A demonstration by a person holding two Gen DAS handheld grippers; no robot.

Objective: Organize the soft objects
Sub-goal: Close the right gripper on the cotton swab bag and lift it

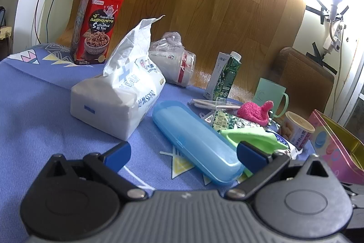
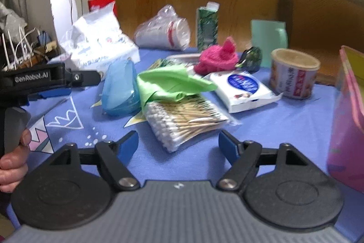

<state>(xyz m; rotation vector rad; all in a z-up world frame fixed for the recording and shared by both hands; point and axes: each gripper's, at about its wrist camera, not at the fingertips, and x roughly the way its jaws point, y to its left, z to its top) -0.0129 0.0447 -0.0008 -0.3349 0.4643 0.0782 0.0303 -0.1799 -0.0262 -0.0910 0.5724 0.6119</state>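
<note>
Swabs (image 2: 186, 122) show only from right tool (image 2: 178, 144), gaping empty like left tool (image 1: 183, 155)

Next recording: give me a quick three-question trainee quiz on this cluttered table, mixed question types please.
1. True or false: the right hand-held gripper is shut on the pack of cotton swabs.
2. Multiple choice: the green cloth lies partly on top of A) the cotton swabs, B) the red snack box, C) the milk carton.
3. Fill in: the pink fuzzy sock sits in front of the mint green ____.

Key: 1 false, its jaws are open and empty, short of the swabs. 2 A. 3 mug.
</note>
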